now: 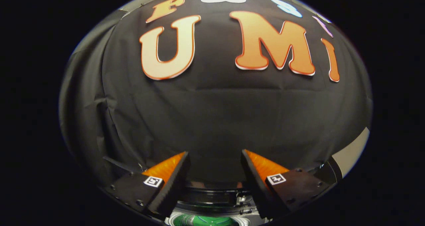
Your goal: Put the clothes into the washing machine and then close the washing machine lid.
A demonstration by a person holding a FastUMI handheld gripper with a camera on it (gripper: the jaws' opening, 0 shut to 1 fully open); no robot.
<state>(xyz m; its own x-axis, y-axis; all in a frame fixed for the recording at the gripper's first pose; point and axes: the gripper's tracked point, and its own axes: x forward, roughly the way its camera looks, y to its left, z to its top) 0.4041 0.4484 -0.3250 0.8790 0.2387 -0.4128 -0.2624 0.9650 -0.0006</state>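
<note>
Black cloth (pixel 212 119) hangs as the wall of the booth and covers almost all of the gripper view; it has soft folds on the left side and one horizontal crease across its middle. At the far right, beside the cloth, a pale strip of another surface (pixel 352 153) is visible (I cannot tell what it is).

Low in this view the gripper (pixel 215 163) points forward at the cloth. Its two fingers (pixel 172 176) stand well apart, so the jaws are wide, and nothing is between them. Each finger carries a small square marker (pixel 153 181) on its outer block.

Between the fingers and below their tips, part of the washing machine (pixel 212 199) shows: a dark round rim with some grey parts just beside the right finger. Under this rim, nearest to the camera, something green (pixel 206 221) with a white border lies inside the round opening (it may be clothes, but too little of it is visible to say). The fingers do not touch the machine or the green thing. I cannot tell how the lid of the machine stands.
</note>
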